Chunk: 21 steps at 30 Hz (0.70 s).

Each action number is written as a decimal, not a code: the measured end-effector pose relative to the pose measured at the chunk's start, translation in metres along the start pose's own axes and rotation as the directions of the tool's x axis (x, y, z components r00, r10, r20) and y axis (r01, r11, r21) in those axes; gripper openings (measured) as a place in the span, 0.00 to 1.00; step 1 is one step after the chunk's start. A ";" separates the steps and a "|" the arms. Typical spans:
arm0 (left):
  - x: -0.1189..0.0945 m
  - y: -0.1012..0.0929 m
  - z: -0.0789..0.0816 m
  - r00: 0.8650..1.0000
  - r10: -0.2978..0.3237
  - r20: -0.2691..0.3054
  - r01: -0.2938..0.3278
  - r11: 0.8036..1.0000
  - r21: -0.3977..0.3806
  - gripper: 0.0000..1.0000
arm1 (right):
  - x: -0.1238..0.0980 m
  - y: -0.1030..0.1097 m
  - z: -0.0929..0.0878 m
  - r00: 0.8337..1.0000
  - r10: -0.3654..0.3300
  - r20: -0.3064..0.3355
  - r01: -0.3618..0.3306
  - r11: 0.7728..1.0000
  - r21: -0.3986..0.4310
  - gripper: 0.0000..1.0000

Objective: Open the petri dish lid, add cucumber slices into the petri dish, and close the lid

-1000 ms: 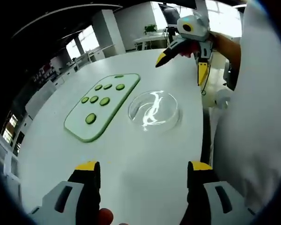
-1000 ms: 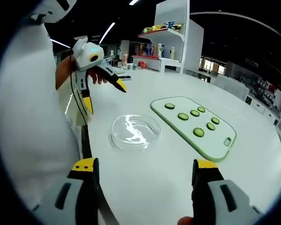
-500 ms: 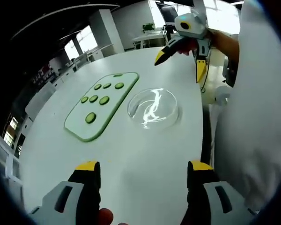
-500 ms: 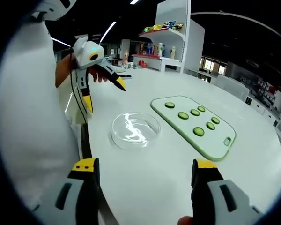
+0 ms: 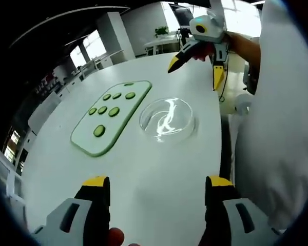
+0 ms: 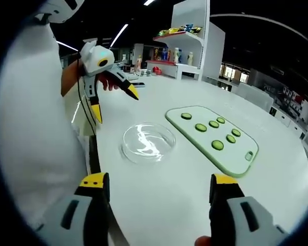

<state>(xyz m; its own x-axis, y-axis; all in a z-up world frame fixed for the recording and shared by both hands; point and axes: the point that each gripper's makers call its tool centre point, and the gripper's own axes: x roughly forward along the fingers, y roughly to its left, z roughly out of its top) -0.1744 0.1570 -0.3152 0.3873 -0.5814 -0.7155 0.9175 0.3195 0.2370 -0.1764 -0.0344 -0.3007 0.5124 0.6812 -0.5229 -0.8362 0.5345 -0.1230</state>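
Little has changed in the last second: both views drift slightly, nothing on the table moves. Dish, lid on, sits centre frame, right of the board with six slices. Left gripper and right gripper both gape wide, empty. Lid-opening not yet begun.

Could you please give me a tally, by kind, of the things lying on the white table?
Cucumber slices: 6
Cutting board: 1
Petri dish, lid on: 1
Total: 8
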 end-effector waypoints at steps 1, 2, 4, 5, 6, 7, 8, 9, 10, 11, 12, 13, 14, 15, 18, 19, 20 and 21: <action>0.000 0.000 0.000 1.000 0.000 0.000 0.000 1.000 -0.001 0.74 | 0.000 0.000 0.000 1.000 0.000 0.000 0.000 1.000 0.001 0.79; 0.000 0.000 0.000 1.000 0.000 0.001 0.000 1.000 -0.002 0.74 | 0.000 0.000 0.000 1.000 0.000 0.000 0.000 1.000 0.001 0.79; 0.001 -0.001 0.000 1.000 -0.004 0.003 0.004 1.000 -0.002 0.74 | 0.000 0.000 -0.001 1.000 0.001 -0.002 -0.001 1.000 0.000 0.79; 0.001 -0.002 0.000 1.000 -0.007 0.004 0.007 1.000 -0.001 0.74 | 0.000 0.001 -0.002 1.000 0.004 0.000 -0.004 1.000 0.001 0.79; 0.001 -0.003 0.001 1.000 -0.010 0.003 0.010 1.000 -0.001 0.74 | 0.001 0.001 -0.002 1.000 0.007 0.001 -0.007 1.000 0.003 0.79; 0.002 -0.003 0.000 1.000 -0.011 -0.001 0.011 1.000 0.001 0.74 | 0.001 0.001 -0.003 1.000 0.007 -0.002 -0.007 1.000 0.002 0.79; 0.002 -0.003 0.001 1.000 -0.011 -0.002 0.011 1.000 0.004 0.74 | 0.001 0.000 -0.004 1.000 0.006 -0.006 -0.006 1.000 -0.001 0.79; 0.002 -0.002 0.001 1.000 -0.010 -0.001 0.010 1.000 0.006 0.74 | 0.001 0.000 -0.003 1.000 0.007 -0.007 -0.007 1.000 -0.004 0.79; 0.002 -0.002 0.002 1.000 -0.010 0.001 0.010 1.000 0.005 0.74 | 0.001 0.000 -0.003 1.000 0.009 -0.004 -0.009 1.000 -0.006 0.79; 0.002 -0.002 0.003 1.000 -0.011 0.005 0.011 1.000 0.003 0.74 | 0.000 0.000 -0.001 1.000 0.009 0.002 -0.009 1.000 -0.006 0.79; 0.003 -0.002 0.003 1.000 -0.011 0.005 0.011 1.000 0.001 0.74 | 0.000 -0.001 -0.001 1.000 0.008 0.006 -0.008 1.000 -0.005 0.79; 0.003 -0.001 0.003 1.000 -0.011 0.004 0.011 1.000 0.001 0.74 | 0.000 -0.002 0.000 1.000 0.007 0.007 -0.007 1.000 -0.004 0.79; 0.003 -0.001 0.002 1.000 -0.010 0.001 0.010 1.000 0.004 0.74 | 0.000 -0.002 0.000 1.000 0.005 0.007 -0.005 1.000 -0.005 0.79; 0.004 -0.001 0.002 1.000 -0.008 0.000 0.008 1.000 0.004 0.74 | 0.000 -0.002 -0.001 1.000 0.004 0.007 -0.004 1.000 -0.007 0.79; 0.005 0.000 0.002 1.000 -0.005 0.006 0.005 1.000 -0.002 0.74 | 0.000 -0.003 -0.002 1.000 0.003 0.004 -0.003 1.000 -0.005 0.78; 0.005 0.001 0.003 1.000 -0.003 0.010 0.003 1.000 0.000 0.74 | 0.000 -0.003 -0.003 1.000 0.003 0.002 -0.003 1.000 -0.004 0.78; 0.005 0.001 0.004 1.000 -0.003 0.013 0.003 1.000 0.001 0.74 | 0.000 -0.003 -0.002 1.000 0.005 0.002 -0.005 1.000 -0.008 0.78; 0.005 0.000 0.005 1.000 -0.004 0.016 0.004 1.000 0.003 0.74 | -0.001 -0.003 -0.001 1.000 0.005 0.006 -0.005 1.000 -0.011 0.78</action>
<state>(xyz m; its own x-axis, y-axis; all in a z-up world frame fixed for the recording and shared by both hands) -0.1717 0.1501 -0.3157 0.3852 -0.5949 -0.7055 0.9192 0.3149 0.2364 -0.1746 -0.0369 -0.3011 0.5090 0.6870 -0.5186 -0.8410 0.5254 -0.1293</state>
